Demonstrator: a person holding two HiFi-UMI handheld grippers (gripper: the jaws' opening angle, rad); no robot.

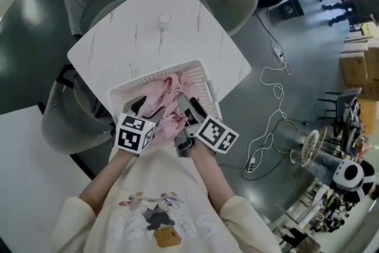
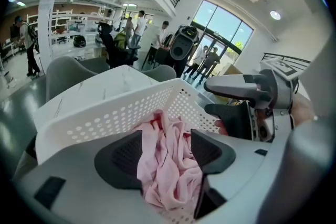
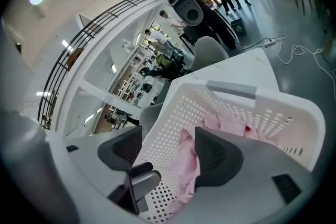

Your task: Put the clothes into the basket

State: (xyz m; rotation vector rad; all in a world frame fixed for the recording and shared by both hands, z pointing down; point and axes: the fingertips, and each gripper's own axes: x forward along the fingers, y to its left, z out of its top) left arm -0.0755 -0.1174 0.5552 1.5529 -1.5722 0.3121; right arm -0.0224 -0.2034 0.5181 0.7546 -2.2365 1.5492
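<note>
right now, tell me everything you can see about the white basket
The basket is white, plastic-looking and rectangular, its walls perforated with round holes, a grey grip on one rim. It stands upright at the near corner of the white marbled table. Crumpled pink clothes lie inside; the left gripper and right gripper hang open over its near side.

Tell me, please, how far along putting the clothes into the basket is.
Nearly done: the pink clothes lie inside the basket, and no garment shows on the table. The left gripper has its jaws apart around a pink fold; the right gripper is open, empty. Left: lift both clear.
</note>
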